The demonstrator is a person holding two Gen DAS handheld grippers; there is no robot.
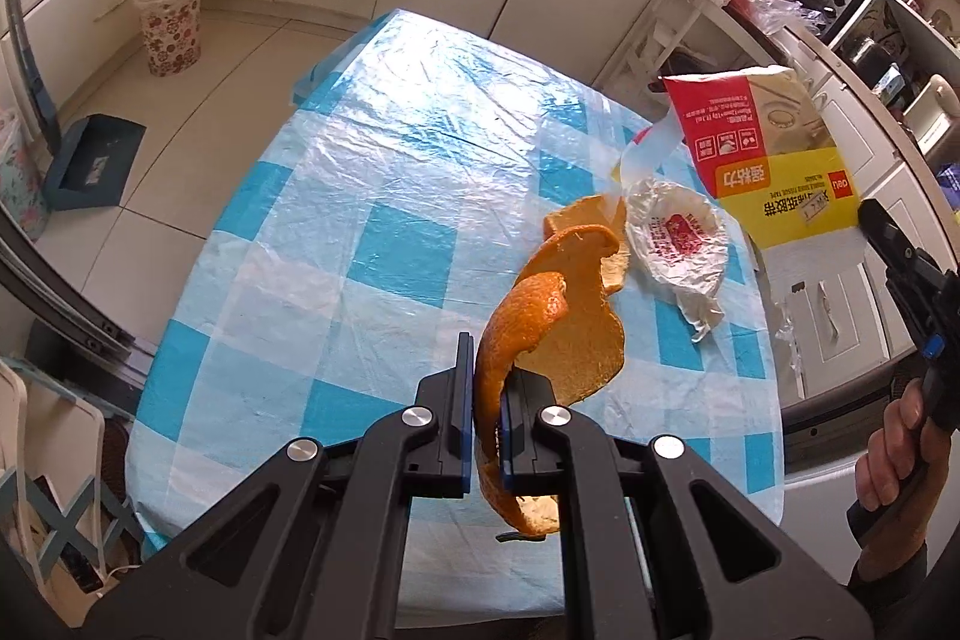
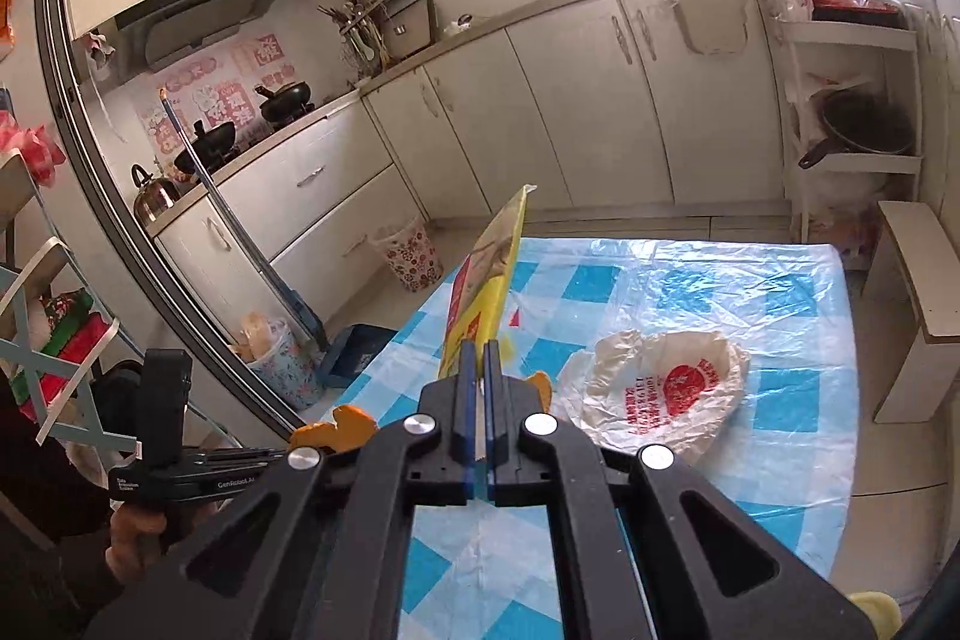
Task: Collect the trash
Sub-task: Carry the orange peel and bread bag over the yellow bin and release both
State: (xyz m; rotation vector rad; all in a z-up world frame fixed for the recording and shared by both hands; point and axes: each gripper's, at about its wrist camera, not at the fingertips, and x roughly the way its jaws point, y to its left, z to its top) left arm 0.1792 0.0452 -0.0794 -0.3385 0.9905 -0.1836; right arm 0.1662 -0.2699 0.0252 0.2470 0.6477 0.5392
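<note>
My left gripper (image 1: 485, 370) is shut on a long curl of orange peel (image 1: 564, 316), lifted above the blue-checked table (image 1: 360, 220). Another piece of peel (image 1: 585, 217) lies on the cloth beyond it. My right gripper (image 2: 479, 349) is shut on the edge of a flat red and yellow package (image 2: 487, 274), which stands edge-on above the table; the same package (image 1: 774, 160) hangs at the right in the left wrist view. A crumpled white plastic bag (image 2: 660, 388) with red print lies on the table right of the package, also seen as the bag (image 1: 678, 244).
A flowered waste bin (image 1: 171, 22) stands on the floor by the cabinets, also the bin (image 2: 411, 256). A blue dustpan (image 1: 90, 160) lies on the floor left of the table. A white shelf rack (image 2: 852, 100) and stool (image 2: 912, 304) flank the far right.
</note>
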